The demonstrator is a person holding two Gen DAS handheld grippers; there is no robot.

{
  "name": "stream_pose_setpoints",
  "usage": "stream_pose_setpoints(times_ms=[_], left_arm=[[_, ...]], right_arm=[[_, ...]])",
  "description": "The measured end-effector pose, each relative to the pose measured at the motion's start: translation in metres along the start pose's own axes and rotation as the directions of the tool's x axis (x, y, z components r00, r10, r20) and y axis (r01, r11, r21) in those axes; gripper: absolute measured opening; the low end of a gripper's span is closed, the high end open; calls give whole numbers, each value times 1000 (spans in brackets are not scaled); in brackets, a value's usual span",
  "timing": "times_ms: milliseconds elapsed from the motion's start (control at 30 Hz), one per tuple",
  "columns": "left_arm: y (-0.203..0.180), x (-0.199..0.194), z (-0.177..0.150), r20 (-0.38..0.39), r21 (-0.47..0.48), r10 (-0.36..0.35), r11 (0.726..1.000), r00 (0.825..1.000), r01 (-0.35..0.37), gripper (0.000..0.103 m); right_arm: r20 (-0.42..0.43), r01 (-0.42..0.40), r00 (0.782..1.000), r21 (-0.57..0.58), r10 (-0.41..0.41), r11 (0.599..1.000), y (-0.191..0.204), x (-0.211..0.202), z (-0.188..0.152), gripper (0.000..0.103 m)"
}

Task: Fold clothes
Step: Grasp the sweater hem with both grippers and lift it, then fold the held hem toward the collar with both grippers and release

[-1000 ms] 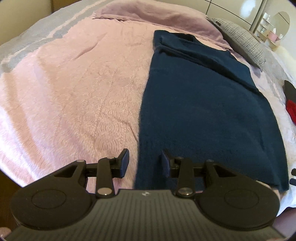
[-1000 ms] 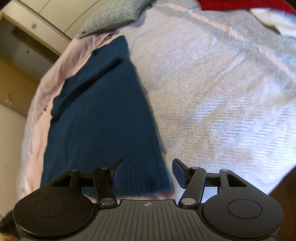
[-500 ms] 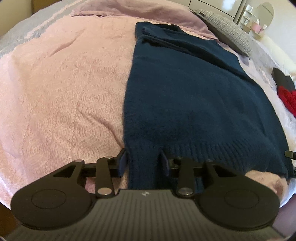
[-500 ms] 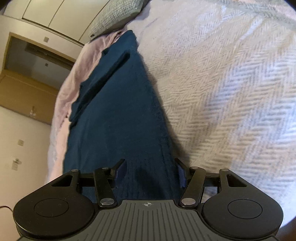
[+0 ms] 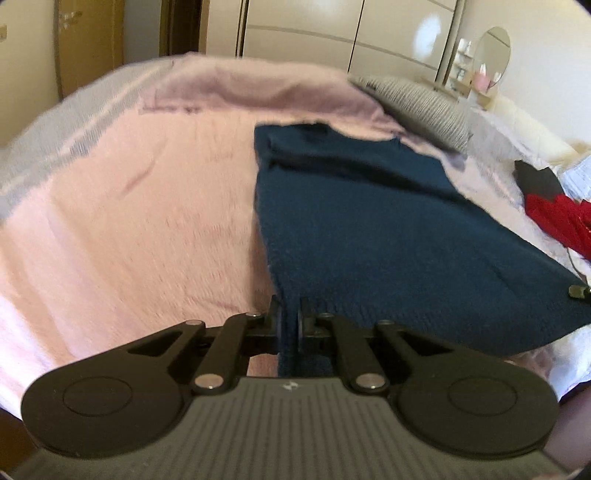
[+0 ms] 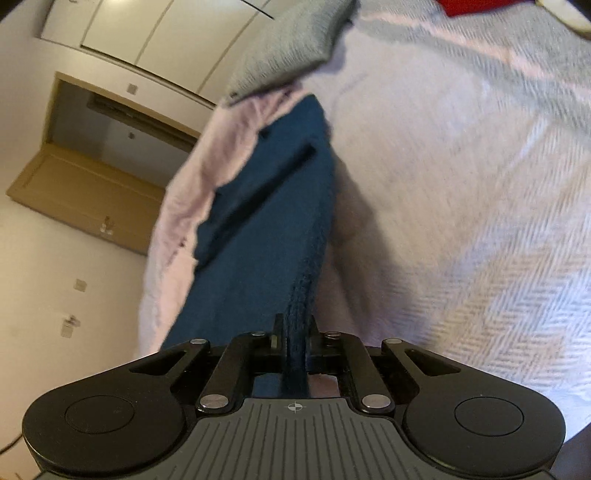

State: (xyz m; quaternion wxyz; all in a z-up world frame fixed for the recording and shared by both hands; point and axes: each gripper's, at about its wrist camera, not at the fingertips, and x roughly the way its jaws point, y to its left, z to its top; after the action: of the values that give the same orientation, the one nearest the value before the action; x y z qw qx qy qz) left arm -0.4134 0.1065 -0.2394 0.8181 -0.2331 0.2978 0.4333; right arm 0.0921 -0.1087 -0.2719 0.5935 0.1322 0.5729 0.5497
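Observation:
A dark blue knitted sweater [image 5: 369, 229] lies lengthwise on the bed, its sleeves folded across the far end. My left gripper [image 5: 290, 314] is shut on the sweater's near left hem corner, the knit pinched between its pads and lifted off the cover. In the right wrist view the same sweater [image 6: 266, 206] runs away from me, and my right gripper [image 6: 294, 325] is shut on its ribbed near right hem corner, which rises from the bed as a taut ridge. The right gripper's fingertip [image 5: 578, 291] shows at the left view's right edge.
A pink bedcover [image 5: 129, 221] lies left of the sweater, a grey-white herringbone blanket [image 6: 461, 184] to its right. A grey pillow [image 5: 417, 103] sits at the head. Red and black clothes [image 5: 554, 214] lie at the far right. Wardrobe doors [image 5: 314, 33] stand behind.
Both grippers went from open around the sweater's near hem to shut on its corners. Both have risen and tilted up, lifting the hem off the bed.

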Motion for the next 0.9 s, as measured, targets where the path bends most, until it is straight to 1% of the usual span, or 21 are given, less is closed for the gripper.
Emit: stream_pose_setpoints(times_ms=[33, 100, 133, 233, 300, 400, 467, 533, 633, 733, 800, 833, 900], left_arm=[[-2, -9, 1, 9, 4, 2, 1000, 1000, -2, 5], [-5, -27, 1, 23, 9, 7, 1000, 1000, -7, 5], [-5, -36, -3, 17, 4, 12, 1000, 1000, -12, 6], [-6, -61, -15, -3, -12, 26, 1000, 1000, -26, 6], [-7, -75, -26, -34, -37, 35, 999, 999, -36, 6], [-10, -87, -33, -73, -70, 27, 997, 997, -32, 6], [-12, -86, -25, -71, -82, 16, 996, 997, -22, 6], [-11, -78, -6, -46, -86, 8, 996, 999, -12, 6], [1, -56, 34, 11, -104, -21, 994, 1000, 22, 6], [13, -11, 88, 49, -94, -51, 994, 998, 55, 7], [21, 29, 129, 68, -77, -64, 995, 996, 69, 7], [26, 50, 149, 70, -81, -72, 994, 995, 78, 9], [37, 98, 188, 57, -106, -77, 991, 995, 83, 11]], right_arm=[[-2, -16, 1000, 4, 16, 1000, 4, -6, 1, 6], [-16, -24, 1000, -19, 24, 1000, 10, -17, 0, 6], [-25, -19, 1000, -33, 18, 999, 13, -23, -2, 6], [-72, 8, 997, -18, -9, 1000, 13, -43, -19, 6], [-108, 26, 994, -5, -26, 1000, 13, -56, -30, 6], [-148, 43, 988, 36, -38, 998, 14, -68, -39, 6], [-151, 46, 988, 31, -41, 998, 20, -68, -33, 6], [-126, 32, 992, 1, -31, 999, 34, -60, -12, 6], [-82, 13, 997, -53, -17, 999, 56, -40, 26, 6], [-30, 21, 999, -80, -24, 997, 78, -2, 77, 6], [7, 37, 999, -82, -37, 996, 93, 31, 110, 7], [35, 55, 998, -66, -52, 996, 99, 52, 125, 7], [87, 92, 992, 6, -92, 996, 103, 92, 158, 7]])
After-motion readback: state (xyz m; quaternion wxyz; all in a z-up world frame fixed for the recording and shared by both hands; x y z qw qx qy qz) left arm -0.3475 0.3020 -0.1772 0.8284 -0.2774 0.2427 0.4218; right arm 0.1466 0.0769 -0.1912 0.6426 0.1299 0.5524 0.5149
